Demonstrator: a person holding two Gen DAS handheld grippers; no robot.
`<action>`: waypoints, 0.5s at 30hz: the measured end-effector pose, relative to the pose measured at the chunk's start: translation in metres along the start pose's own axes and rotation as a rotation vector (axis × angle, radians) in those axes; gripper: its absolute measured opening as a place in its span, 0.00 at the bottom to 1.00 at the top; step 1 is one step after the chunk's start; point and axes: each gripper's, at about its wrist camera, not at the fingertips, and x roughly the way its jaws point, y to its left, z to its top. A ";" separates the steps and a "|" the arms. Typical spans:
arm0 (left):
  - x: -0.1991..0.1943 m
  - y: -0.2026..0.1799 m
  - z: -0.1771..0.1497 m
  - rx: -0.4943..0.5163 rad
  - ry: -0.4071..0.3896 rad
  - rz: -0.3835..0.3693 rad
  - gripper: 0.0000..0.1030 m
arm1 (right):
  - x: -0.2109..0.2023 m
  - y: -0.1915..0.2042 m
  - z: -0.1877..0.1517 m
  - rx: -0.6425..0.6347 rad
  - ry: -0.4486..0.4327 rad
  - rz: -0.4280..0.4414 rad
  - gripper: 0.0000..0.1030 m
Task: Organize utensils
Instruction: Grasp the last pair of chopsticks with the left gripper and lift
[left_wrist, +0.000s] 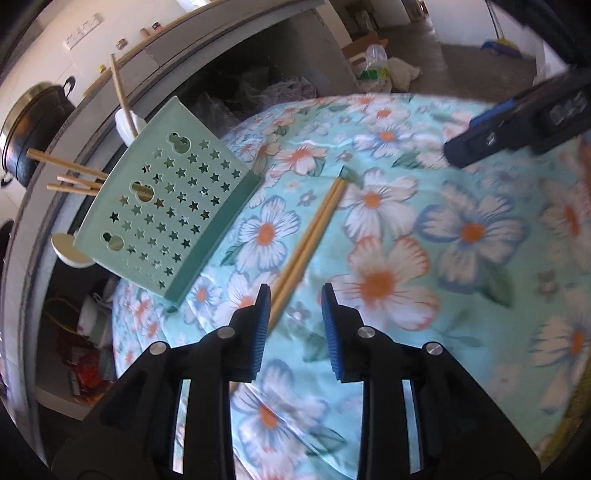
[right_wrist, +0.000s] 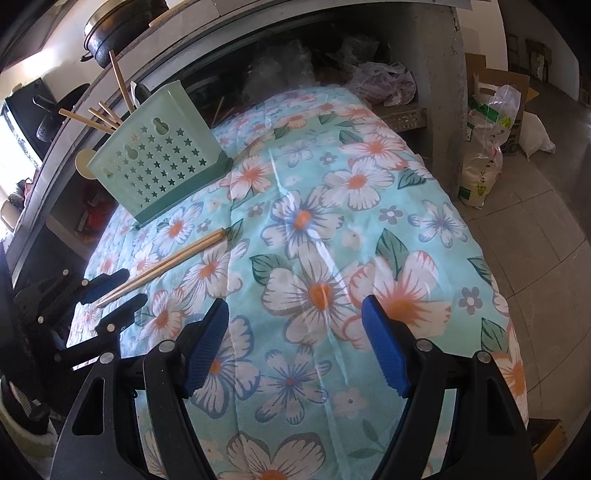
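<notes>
A pair of wooden chopsticks (left_wrist: 314, 236) lies on the floral tablecloth (left_wrist: 461, 277); it also shows in the right wrist view (right_wrist: 166, 264). My left gripper (left_wrist: 295, 295) is open, and the near ends of the chopsticks lie beside its left finger. In the right wrist view the left gripper (right_wrist: 118, 290) straddles the chopstick tips. A green perforated utensil holder (left_wrist: 162, 218) stands at the table's far left edge with several chopsticks and spoons in it; the right wrist view (right_wrist: 159, 162) shows it too. My right gripper (right_wrist: 295, 314) is open and empty above the cloth.
A concrete counter (left_wrist: 155, 70) with a black pot (left_wrist: 33, 122) runs behind the table. Bags and boxes (right_wrist: 487, 140) sit on the floor to the right. The right gripper's body (left_wrist: 517, 125) hangs at the upper right of the left wrist view.
</notes>
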 end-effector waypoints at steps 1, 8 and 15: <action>0.006 -0.002 0.000 0.030 0.006 0.017 0.26 | 0.000 0.000 0.000 0.001 0.000 0.001 0.71; 0.024 -0.012 0.000 0.157 0.012 0.063 0.07 | 0.002 0.000 0.000 0.003 0.006 0.003 0.71; 0.022 -0.014 -0.003 0.206 -0.011 0.079 0.05 | 0.003 0.001 0.000 0.001 0.006 0.004 0.71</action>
